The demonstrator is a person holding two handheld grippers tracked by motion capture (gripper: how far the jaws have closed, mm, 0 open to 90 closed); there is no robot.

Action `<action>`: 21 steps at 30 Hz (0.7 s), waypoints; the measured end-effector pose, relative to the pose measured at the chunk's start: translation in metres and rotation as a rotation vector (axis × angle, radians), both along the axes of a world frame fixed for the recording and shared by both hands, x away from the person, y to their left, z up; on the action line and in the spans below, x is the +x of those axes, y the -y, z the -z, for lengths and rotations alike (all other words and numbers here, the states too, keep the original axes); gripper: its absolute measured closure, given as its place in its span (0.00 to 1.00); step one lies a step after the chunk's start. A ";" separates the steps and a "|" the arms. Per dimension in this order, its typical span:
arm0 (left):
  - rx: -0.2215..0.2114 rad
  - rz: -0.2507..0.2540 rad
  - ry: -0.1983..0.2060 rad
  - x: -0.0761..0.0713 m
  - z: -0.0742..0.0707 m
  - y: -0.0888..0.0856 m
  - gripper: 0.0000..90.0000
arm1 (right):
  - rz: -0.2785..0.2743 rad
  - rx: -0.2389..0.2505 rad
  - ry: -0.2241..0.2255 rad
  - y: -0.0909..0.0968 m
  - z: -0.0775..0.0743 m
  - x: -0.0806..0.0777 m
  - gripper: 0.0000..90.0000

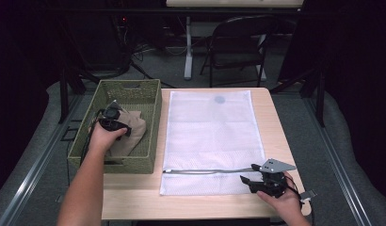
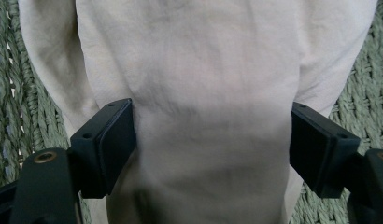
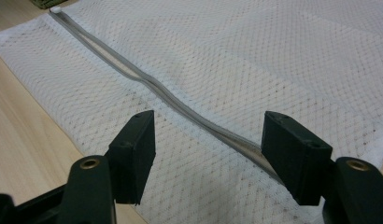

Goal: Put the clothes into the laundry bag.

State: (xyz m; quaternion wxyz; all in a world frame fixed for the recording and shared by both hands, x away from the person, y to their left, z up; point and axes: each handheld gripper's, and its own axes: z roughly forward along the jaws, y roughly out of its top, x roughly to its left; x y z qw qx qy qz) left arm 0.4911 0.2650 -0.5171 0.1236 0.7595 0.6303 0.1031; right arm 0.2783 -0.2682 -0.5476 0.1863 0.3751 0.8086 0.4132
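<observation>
Dark curtains are enclosing the room in the high view, with a black folding chair [image 1: 238, 44] standing behind the light wooden table [image 1: 134, 197]. On it, a green woven basket [image 1: 151, 101] is sitting beside a flat white mesh laundry bag [image 1: 212, 136]. The left gripper [image 1: 111, 120] is reaching into the basket over a beige folded cloth [image 1: 134, 134].

Left gripper view: jaws are standing wide apart around the cloth, not pressing on it.

Right gripper view: the right gripper [image 3: 208, 149] is hovering open over the bag's grey zipper [image 3: 180, 105], gripping nothing.
</observation>
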 end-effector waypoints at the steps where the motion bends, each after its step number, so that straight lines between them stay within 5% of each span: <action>1: 0.006 0.002 0.000 0.000 0.002 0.000 0.22 | -0.002 0.000 0.000 0.000 0.000 0.000 0.39; 21: 0.087 0.035 -0.012 0.002 0.012 0.007 0.12 | -0.008 -0.007 -0.006 -0.001 0.000 0.000 0.39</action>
